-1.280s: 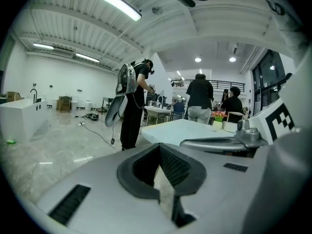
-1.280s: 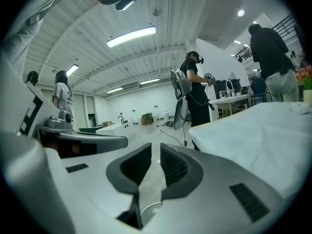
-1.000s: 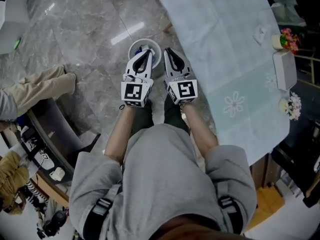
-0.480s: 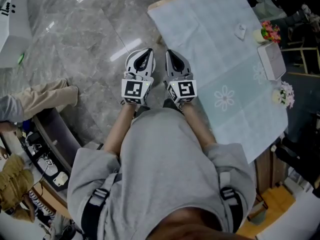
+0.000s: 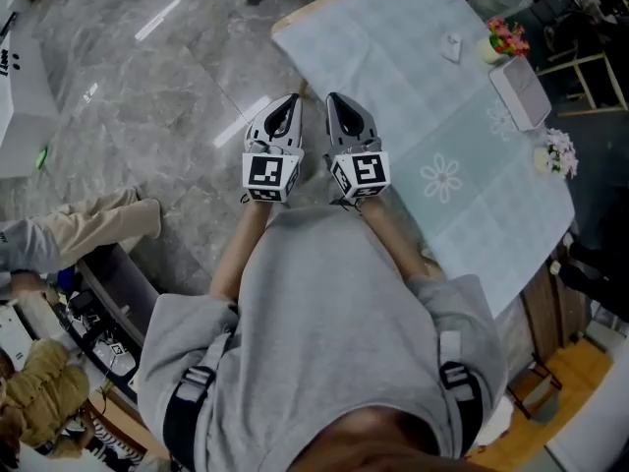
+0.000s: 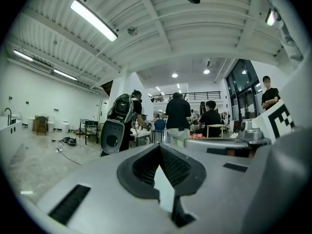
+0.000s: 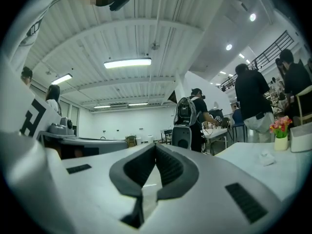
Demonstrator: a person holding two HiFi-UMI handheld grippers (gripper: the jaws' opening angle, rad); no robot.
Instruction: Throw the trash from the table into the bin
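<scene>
My left gripper and right gripper are held side by side, level, over the grey floor just off the table's near-left edge. Both are shut with nothing between the jaws, as the left gripper and right gripper also show in their own views. A small crumpled white piece of trash lies on the far part of the table's pale blue cloth; in the right gripper view the trash lies off to the right. No bin is in view.
On the table's right side stand a pot of flowers, a white box and a second small bunch of flowers. A seated person's legs are at the left. Several people stand beyond the table.
Both grippers have risen and the view has swung. The white-rimmed bin seen under the fingertips a second ago is out of sight now.
</scene>
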